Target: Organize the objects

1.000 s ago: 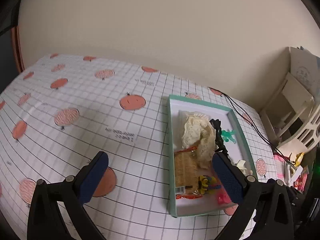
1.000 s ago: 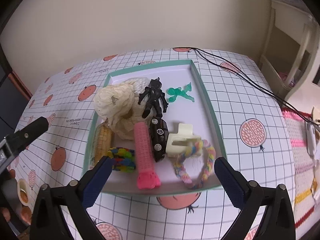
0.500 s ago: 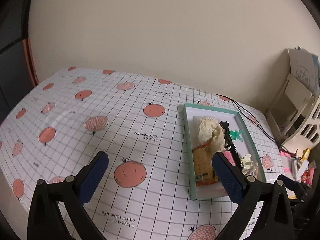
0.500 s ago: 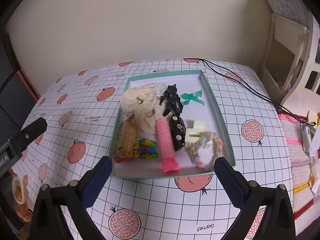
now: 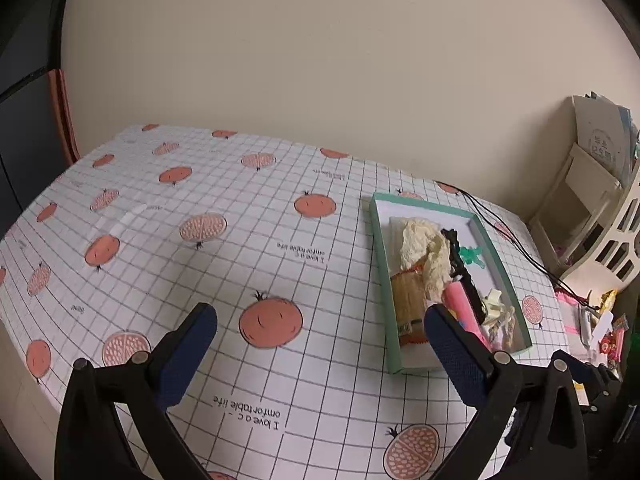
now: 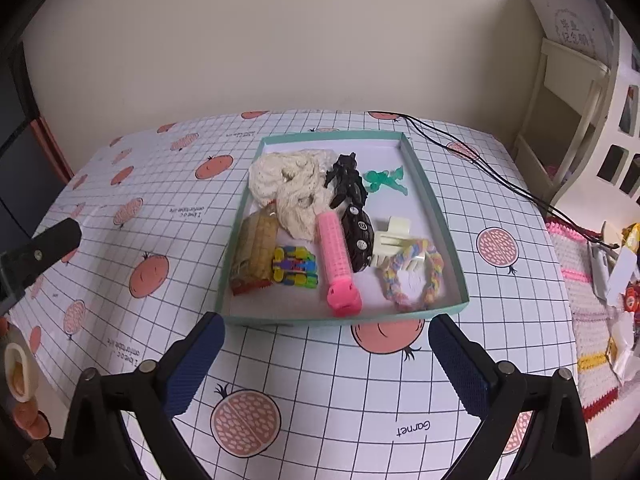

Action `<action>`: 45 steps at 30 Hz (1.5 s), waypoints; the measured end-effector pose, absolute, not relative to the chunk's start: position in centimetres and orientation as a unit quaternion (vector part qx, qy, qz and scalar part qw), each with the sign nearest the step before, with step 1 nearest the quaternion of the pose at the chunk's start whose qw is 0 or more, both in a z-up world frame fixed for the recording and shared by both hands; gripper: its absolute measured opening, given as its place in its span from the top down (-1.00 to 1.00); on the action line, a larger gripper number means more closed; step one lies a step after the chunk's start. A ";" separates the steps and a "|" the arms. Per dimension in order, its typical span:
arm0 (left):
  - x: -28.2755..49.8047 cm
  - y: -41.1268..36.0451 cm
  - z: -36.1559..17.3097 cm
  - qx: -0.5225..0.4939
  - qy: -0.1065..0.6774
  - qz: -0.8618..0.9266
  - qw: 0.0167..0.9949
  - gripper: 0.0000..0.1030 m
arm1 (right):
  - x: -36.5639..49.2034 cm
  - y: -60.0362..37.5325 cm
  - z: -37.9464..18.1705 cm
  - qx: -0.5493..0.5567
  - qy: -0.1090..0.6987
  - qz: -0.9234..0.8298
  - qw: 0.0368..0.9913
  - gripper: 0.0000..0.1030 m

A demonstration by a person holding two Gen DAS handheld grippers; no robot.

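Observation:
A shallow teal tray sits on the pomegranate-print tablecloth and holds several small items: cream knitted cloth, a black figure, a green figure, a pink roller, a black toy car, a cream hair claw, a pastel braided ring, a colourful block toy and a snack packet. My right gripper hangs open just in front of the tray's near edge. My left gripper is open over bare cloth, left of the tray.
A black cable runs across the table's right back corner. A cream shelf unit stands to the right, with a knitted mat and small wrappers beside the table. The wall is close behind.
Both grippers have pulled back and risen away from the tray, which now looks smaller and farther off. Both stay open with nothing held.

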State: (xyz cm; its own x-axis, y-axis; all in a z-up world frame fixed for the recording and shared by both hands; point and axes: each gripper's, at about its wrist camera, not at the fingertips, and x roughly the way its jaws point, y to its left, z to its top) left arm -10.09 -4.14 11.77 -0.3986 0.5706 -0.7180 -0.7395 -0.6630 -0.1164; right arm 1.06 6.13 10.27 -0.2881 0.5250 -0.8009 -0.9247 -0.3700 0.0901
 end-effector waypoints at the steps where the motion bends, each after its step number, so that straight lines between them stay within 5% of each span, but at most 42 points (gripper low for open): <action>1: -10.3 -4.3 11.5 -0.386 0.107 0.827 0.395 -1.00 | 1.1 6.0 10.1 -0.350 0.286 0.749 0.484 -1.00; 9: -10.7 -6.1 9.1 -0.430 0.070 0.813 0.386 -1.00 | 0.1 4.6 7.8 -0.364 0.296 0.743 0.478 -1.00; 45: -8.1 -8.6 -1.4 -0.448 0.178 0.817 0.317 -1.00 | 0.8 3.1 0.4 -0.394 0.305 0.710 0.498 -1.00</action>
